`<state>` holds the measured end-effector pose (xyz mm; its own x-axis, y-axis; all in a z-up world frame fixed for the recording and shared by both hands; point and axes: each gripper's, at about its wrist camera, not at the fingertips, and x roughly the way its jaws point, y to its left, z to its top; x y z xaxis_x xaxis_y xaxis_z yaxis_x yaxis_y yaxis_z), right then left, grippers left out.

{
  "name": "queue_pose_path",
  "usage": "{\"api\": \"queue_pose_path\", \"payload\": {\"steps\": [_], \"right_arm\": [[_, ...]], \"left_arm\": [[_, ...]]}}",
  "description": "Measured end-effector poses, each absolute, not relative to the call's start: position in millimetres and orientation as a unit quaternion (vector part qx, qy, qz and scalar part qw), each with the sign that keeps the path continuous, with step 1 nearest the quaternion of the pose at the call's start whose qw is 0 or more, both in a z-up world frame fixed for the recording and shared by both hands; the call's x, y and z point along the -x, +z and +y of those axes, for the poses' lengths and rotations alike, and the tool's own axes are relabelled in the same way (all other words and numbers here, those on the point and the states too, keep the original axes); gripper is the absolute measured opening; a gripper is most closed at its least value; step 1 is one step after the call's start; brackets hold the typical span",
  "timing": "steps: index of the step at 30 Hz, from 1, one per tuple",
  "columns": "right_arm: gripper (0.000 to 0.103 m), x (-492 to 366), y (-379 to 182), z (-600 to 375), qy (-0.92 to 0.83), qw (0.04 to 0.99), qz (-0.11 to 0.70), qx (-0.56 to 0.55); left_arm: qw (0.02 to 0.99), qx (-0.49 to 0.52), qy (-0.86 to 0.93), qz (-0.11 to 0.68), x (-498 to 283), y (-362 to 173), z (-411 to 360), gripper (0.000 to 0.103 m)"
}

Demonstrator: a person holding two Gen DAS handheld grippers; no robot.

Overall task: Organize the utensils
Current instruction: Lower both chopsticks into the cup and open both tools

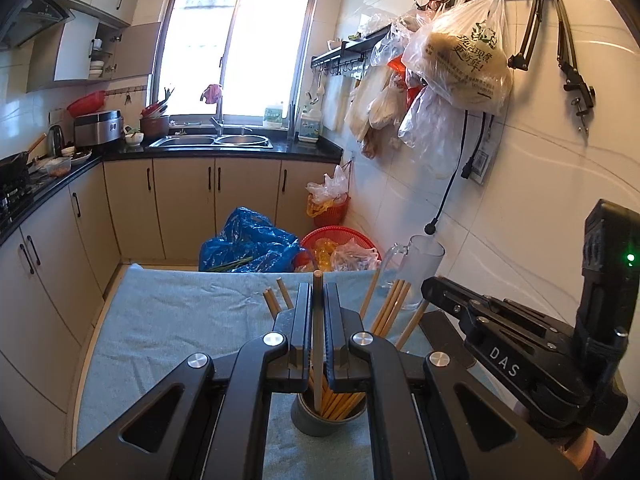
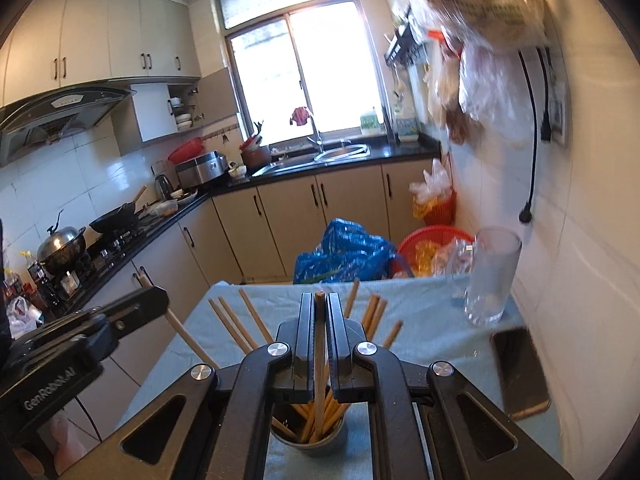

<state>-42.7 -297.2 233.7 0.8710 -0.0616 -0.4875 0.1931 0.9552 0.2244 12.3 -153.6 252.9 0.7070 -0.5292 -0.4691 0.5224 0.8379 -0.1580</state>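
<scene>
Chopsticks stand bundled in the grey holder cup on the blue cloth. Left gripper pinches one chopstick upright between pressed-together fingers; right gripper likewise pinches a separate chopstick above the same cup. Judged step: sorting sticks, perhaps toward the glass mug nearby. Lift each stick vertically, one gripper at a time, avoiding contact between tools and the splayed neighbours.

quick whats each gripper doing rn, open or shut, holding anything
Left gripper: shut on a chopstick standing in the cup.
Right gripper: shut on a chopstick over the same cup.
</scene>
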Motion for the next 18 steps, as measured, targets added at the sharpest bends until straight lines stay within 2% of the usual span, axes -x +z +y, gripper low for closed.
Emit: {"api": "queue_pose_path", "payload": {"steps": [8, 18], "right_arm": [[0.006, 46.2, 225.5, -310.5, -0.076, 0.954, 0.247, -0.149], [0.006, 43.7, 209.1, -307.2, -0.070, 0.949, 0.270, -0.147]], "left_arm": [[0.930, -0.019, -0.274, 0.244, 2.0, 242.6, -155.6, 0.005], [0.923, -0.017, -0.268, 0.277, -3.5, 221.6, -155.9, 0.005]]}}
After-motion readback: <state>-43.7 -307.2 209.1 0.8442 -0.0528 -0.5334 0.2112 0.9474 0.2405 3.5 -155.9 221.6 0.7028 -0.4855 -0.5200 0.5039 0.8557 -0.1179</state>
